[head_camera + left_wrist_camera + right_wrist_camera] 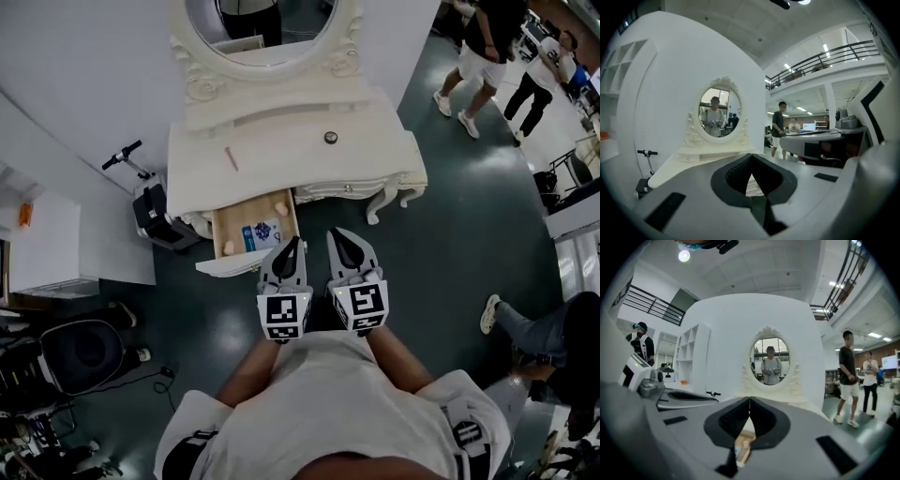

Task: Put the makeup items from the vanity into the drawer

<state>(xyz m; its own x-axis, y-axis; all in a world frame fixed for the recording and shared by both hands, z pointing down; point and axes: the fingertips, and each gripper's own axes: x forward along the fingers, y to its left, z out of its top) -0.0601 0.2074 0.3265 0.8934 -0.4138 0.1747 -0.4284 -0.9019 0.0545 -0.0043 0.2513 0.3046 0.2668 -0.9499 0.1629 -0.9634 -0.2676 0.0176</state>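
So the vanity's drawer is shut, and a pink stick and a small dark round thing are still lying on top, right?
Not quite: the drawer is pulled open, not shut, as the head view shows. The pink stick and the small dark round item do still lie on the vanity top.

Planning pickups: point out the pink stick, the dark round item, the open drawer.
pink stick (231, 158), head view, its middle.
dark round item (330, 137), head view, its centre.
open drawer (233, 221), head view, bare wooden floor.
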